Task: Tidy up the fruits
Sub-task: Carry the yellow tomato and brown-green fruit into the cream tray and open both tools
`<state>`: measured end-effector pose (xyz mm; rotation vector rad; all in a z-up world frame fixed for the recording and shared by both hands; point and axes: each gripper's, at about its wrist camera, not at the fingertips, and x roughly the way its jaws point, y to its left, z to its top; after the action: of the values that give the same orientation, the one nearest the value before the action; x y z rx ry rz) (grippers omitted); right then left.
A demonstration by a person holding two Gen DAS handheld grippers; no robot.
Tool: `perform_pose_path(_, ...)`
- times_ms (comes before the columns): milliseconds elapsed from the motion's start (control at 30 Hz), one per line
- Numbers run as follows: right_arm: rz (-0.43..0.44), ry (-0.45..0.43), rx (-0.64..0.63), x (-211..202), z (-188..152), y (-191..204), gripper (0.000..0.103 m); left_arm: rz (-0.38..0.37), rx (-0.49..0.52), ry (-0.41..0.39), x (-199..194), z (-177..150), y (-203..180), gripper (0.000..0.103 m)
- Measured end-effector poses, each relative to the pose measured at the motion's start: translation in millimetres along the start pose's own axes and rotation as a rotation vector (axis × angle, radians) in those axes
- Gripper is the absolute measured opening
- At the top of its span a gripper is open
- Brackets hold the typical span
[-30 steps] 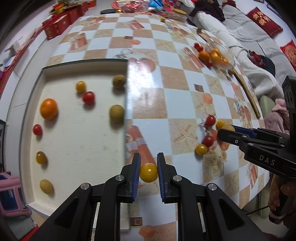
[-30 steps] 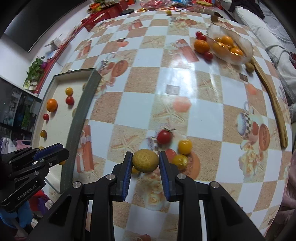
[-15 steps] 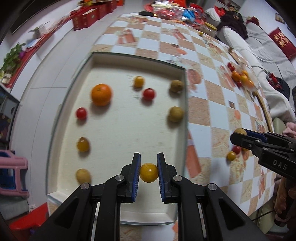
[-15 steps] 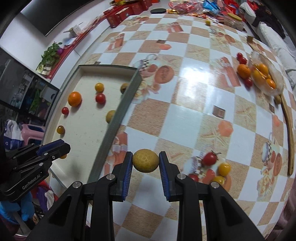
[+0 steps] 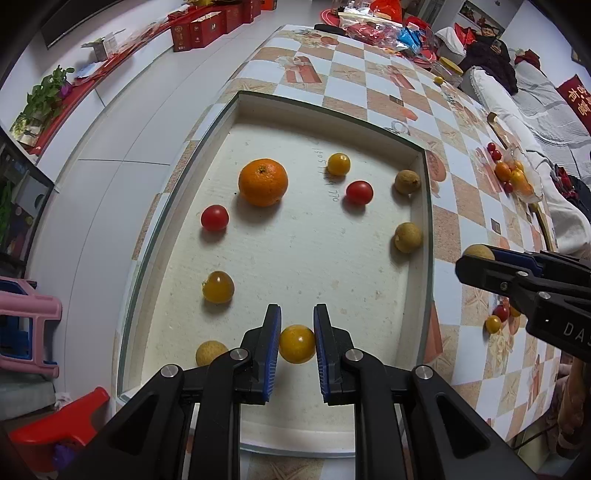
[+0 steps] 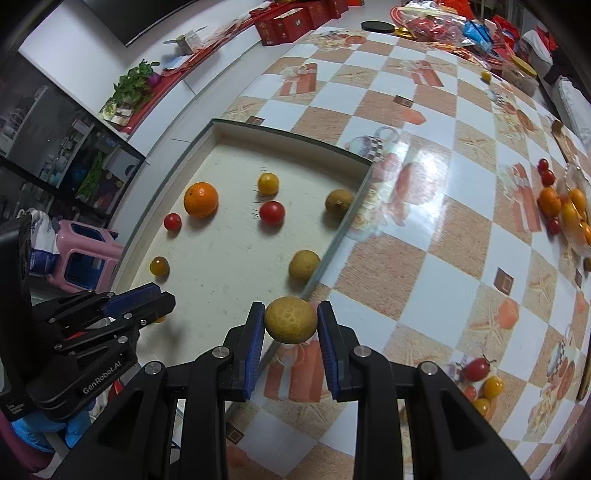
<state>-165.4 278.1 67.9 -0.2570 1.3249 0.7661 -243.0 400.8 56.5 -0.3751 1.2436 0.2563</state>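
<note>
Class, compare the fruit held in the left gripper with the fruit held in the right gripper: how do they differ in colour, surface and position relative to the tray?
The yellow tomato in the left gripper is glossy, smooth and orange-yellow; the longan in the right gripper is dull, tan and mottled. The yellow tomato hangs over the tray; the longan sits at the tray's edge. Both are round and clamped between blue pads.

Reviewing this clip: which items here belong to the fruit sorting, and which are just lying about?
Part of the job:
- left gripper gripping small yellow tomato
- right gripper gripping tan round fruit
- shallow cream tray
- large orange

Lying about:
- red gift boxes
- pink plastic stool
</note>
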Motion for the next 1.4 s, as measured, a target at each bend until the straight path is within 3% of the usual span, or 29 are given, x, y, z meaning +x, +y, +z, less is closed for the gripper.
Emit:
perform_pose_path(500, 0.013, 0.045, -0.084, 28, 16, 20, 0.031, 0.03, -0.005, -0.008, 24, 29, 9, 0.019)
perform_pose_path(1200, 0.01, 0.066, -0.56, 65, -25, 75, 0.032, 0.079, 0.083, -0.001, 50, 46, 0, 0.02)
perform_pose_path(1267, 0.0, 0.07, -0.593, 69, -29, 77, 0.037, 0.07, 0.084, 0.0, 50, 45, 0, 0.024)
perform_pose_path(1333, -0.022, 0.075, -0.626, 73, -34, 79, 0.046, 0.06, 0.087, 0.001, 50, 45, -1, 0.036)
perform_pose_path(1367, -0.031, 0.077, -0.635, 74, -36, 79, 0.05, 0.069, 0.087, 0.0, 50, 45, -1, 0.056)
perform_pose_path(1400, -0.034, 0.076, -0.638, 76, -38, 79, 0.055, 0.086, 0.082, -0.015, 49, 44, -1, 0.065)
